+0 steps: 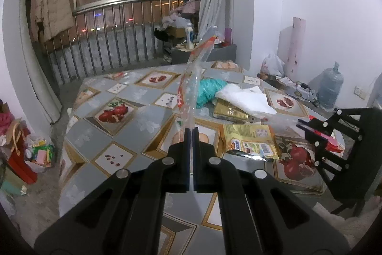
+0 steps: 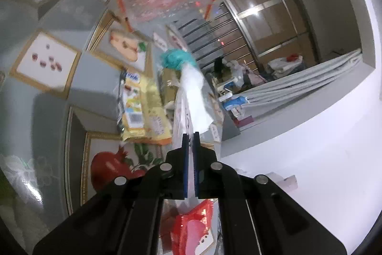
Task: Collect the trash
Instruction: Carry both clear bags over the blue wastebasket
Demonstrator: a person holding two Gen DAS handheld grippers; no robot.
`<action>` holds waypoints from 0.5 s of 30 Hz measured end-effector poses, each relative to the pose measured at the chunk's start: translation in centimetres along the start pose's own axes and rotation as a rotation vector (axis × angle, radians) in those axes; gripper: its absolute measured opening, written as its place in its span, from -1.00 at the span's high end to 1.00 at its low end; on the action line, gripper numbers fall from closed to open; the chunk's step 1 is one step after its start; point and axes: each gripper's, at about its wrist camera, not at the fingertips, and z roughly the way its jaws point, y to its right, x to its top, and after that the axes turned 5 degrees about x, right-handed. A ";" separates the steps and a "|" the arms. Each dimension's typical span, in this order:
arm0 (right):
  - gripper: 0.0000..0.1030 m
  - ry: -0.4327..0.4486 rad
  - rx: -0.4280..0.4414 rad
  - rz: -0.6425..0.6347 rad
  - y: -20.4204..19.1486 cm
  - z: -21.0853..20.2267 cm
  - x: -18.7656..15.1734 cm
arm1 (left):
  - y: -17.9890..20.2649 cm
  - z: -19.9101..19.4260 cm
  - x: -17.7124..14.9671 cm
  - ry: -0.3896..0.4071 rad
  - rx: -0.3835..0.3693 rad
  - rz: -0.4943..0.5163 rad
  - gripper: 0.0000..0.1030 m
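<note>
Left half of the table [image 1: 100,135] lies open for passage. Right half is crowded: yellow packet [image 1: 250,139], gold box [image 1: 230,111], white cloth [image 1: 246,98].

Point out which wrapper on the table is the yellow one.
The yellow wrapper lies flat, printed side up, nearest the left gripper; the gold one sits behind it.

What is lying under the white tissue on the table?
The white tissue lies over a gold packet and the edge of a teal bag. What else it covers cannot be seen.
</note>
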 end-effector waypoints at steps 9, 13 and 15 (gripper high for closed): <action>0.94 0.073 -0.106 0.076 2.9 -2.8 1.0 | 0.8 -2.6 1.6 0.074 -0.002 0.022 1.00; 0.94 0.095 -0.166 0.144 5.1 -4.1 1.1 | 1.7 -3.8 3.0 0.127 -0.033 0.049 1.00; 0.94 0.095 -0.185 0.213 6.7 -4.9 0.7 | 2.5 -4.2 4.0 0.146 -0.072 0.059 1.00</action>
